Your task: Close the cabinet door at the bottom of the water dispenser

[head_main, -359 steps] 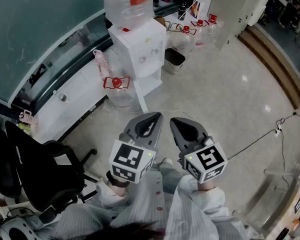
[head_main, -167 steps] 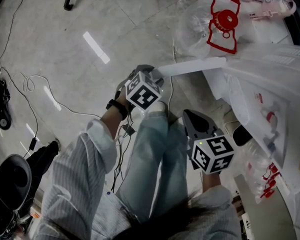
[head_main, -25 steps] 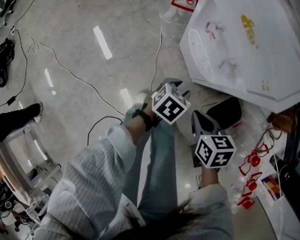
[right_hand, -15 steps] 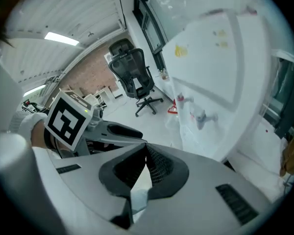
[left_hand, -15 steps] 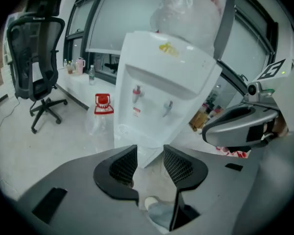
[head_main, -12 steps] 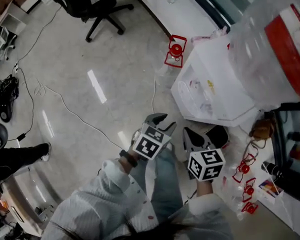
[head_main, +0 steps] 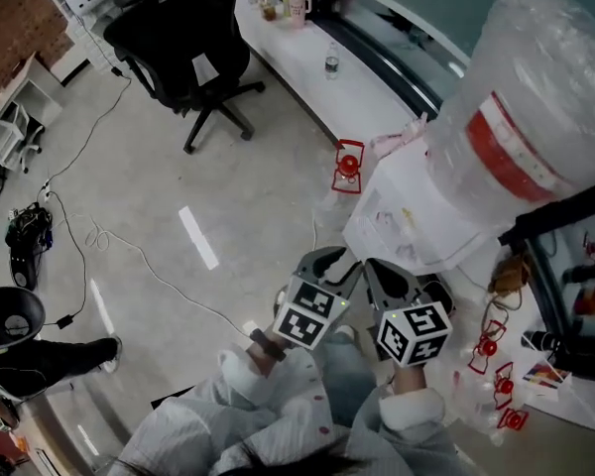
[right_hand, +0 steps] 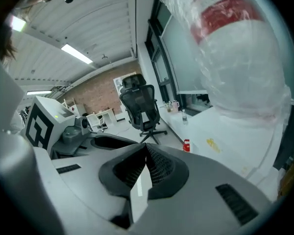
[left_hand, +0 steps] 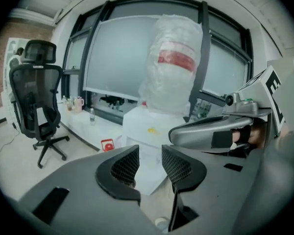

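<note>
Both grippers have come up from near the floor since a second ago, and the person's head has lifted with them, so far more of the room shows. The left gripper (head_main: 332, 263) and right gripper (head_main: 379, 269) sit side by side in front of the person, pointing at the foot of the water dispenser (head_main: 407, 216), near it but not touching.

The left gripper's jaws have just been closing a little and stand moderately apart with nothing between them; only the dispenser's white front shows through the gap. The right gripper's jaws meet at their tips, empty.

The dispenser is a white box against the long white ledge (head_main: 307, 58) by the window, topped by a large plastic-wrapped bottle (head_main: 526, 127) with a red band. Its cabinet door at the bottom is hidden from above by the dispenser's top and the grippers. Past the left jaws the lower front looks plain white, and I cannot tell whether the door sits flush.

A red bottle handle (head_main: 348, 167) lies just beside the dispenser, and a black office chair (head_main: 193, 58) stands well apart.
</note>
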`<state>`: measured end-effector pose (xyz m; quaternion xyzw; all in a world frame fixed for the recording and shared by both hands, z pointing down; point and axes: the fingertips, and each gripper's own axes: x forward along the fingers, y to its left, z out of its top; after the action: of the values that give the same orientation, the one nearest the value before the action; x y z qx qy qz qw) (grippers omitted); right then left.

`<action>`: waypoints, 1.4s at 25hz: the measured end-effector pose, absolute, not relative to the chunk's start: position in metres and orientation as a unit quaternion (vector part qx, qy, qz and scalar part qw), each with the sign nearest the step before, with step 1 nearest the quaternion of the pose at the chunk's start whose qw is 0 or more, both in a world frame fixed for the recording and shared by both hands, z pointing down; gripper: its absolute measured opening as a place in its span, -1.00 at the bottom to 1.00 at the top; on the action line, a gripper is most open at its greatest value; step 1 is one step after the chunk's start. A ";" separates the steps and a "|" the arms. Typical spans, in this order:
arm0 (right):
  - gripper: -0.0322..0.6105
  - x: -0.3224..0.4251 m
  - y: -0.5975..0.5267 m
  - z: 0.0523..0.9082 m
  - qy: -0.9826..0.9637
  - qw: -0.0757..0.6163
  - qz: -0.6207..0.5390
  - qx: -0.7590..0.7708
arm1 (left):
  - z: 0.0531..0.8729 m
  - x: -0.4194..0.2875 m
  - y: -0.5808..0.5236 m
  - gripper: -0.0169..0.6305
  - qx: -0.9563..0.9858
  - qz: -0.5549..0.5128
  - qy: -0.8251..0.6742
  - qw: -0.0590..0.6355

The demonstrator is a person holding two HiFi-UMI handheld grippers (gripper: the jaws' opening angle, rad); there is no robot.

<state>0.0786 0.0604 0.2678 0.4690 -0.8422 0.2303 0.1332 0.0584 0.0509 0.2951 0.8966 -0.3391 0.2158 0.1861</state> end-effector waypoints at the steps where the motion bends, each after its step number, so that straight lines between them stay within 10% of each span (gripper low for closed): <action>1: -0.86 0.075 0.059 0.257 -0.845 0.127 0.220 0.471 | 0.284 0.053 0.049 -0.48 0.898 0.206 -0.344 0.180; 15: -0.86 0.055 0.071 0.166 -0.855 0.071 0.137 0.495 | 0.175 0.014 0.052 -0.90 0.923 0.109 -0.347 0.123; 35: -0.86 0.056 0.071 0.145 -0.856 0.072 0.117 0.499 | 0.152 0.017 0.050 -0.91 0.929 0.097 -0.341 0.102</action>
<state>0.0555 0.0707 0.1445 0.4986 -0.8559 0.1169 0.0717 0.0166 0.0499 0.1524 0.9294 -0.3411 0.0975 0.1019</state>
